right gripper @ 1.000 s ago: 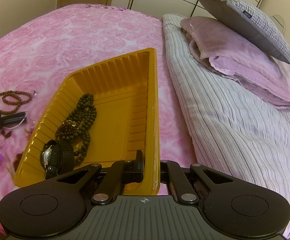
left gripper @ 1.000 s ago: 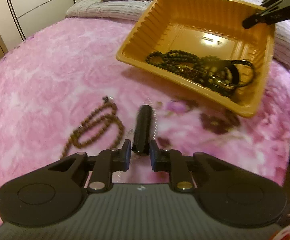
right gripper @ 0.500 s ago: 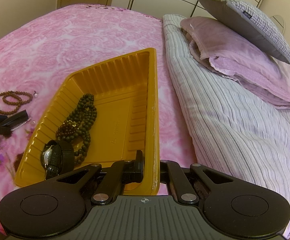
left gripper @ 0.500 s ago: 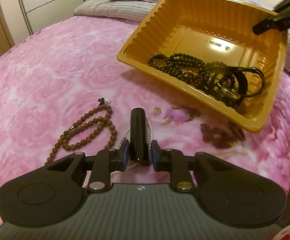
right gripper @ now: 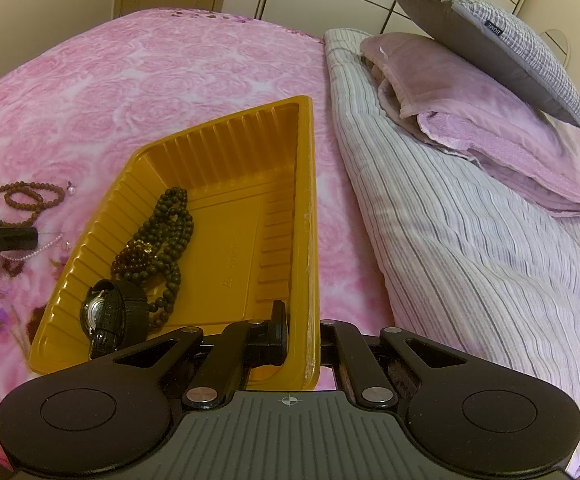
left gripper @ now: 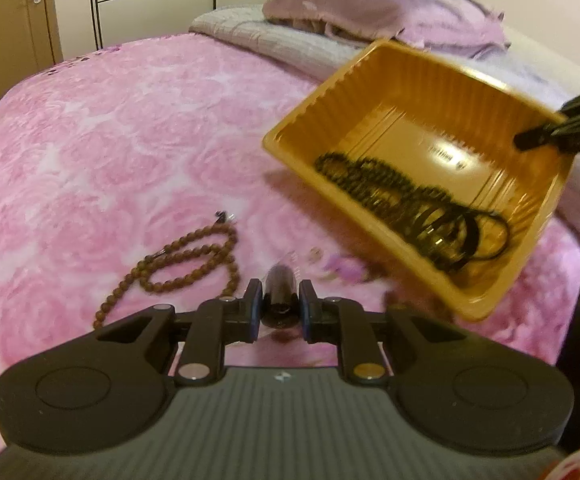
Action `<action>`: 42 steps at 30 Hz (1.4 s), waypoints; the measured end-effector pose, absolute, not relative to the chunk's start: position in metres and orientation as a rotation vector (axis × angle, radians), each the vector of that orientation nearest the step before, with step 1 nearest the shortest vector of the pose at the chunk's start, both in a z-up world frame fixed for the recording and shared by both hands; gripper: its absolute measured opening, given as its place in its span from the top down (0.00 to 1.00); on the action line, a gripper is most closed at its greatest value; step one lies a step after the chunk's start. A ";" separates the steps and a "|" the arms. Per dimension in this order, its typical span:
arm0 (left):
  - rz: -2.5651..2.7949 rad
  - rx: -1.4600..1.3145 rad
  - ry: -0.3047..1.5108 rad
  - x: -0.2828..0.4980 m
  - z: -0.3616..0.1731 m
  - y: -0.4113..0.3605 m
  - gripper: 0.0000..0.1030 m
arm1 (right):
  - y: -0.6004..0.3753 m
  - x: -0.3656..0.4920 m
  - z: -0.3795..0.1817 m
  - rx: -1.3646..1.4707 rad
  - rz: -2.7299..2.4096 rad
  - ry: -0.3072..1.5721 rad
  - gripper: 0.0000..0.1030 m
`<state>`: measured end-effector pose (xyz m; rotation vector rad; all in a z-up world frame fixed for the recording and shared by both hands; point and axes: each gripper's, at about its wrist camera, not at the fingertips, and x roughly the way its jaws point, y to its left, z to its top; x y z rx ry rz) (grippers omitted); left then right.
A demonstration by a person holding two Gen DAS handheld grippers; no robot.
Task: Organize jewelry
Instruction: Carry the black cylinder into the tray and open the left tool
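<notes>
My left gripper (left gripper: 279, 308) grips a black cylinder (left gripper: 279, 296) just above the pink bedspread. Its jaws are closing on it, and a thin silver chain (right gripper: 45, 246) trails from the cylinder's end. A brown bead necklace (left gripper: 185, 256) lies left of the gripper, and a small ring-like piece (left gripper: 314, 255) lies just ahead. My right gripper (right gripper: 304, 328) is shut on the near rim of the yellow tray (right gripper: 306, 200), one finger inside the wall and one outside. The tray (left gripper: 290, 136) holds dark bead strands (right gripper: 169, 232) and a black wristwatch (right gripper: 105, 316).
Behind the tray lie a striped duvet (right gripper: 450, 240), a folded lilac blanket (right gripper: 470, 100) and a grey pillow (right gripper: 510, 40). The pink rose-patterned bedspread (left gripper: 109, 140) stretches left. Cupboard doors (left gripper: 149, 0) stand beyond the bed.
My left gripper has risen slightly and rolled, with the black cylinder between its pads, so the tray looks tilted in its view. The right gripper and the tray have stayed put.
</notes>
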<state>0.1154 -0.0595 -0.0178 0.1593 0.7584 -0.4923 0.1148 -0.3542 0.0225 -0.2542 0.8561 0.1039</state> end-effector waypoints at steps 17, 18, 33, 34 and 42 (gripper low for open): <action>-0.672 0.048 0.660 0.117 0.024 -0.122 0.84 | -0.354 0.115 0.023 -0.253 0.104 0.854 0.96; -0.690 0.045 0.661 0.118 0.024 -0.129 0.84 | -0.354 0.115 0.023 -0.252 0.104 0.855 0.96; -0.827 0.052 0.670 0.123 0.012 -0.187 0.80 | -0.355 0.116 0.024 -0.247 0.106 0.857 0.96; -0.825 0.061 0.665 0.121 0.013 -0.186 0.78 | -0.355 0.116 0.024 -0.247 0.106 0.858 0.96; -0.713 0.067 0.656 0.111 0.015 -0.139 0.69 | -0.354 0.116 0.024 -0.249 0.106 0.854 0.96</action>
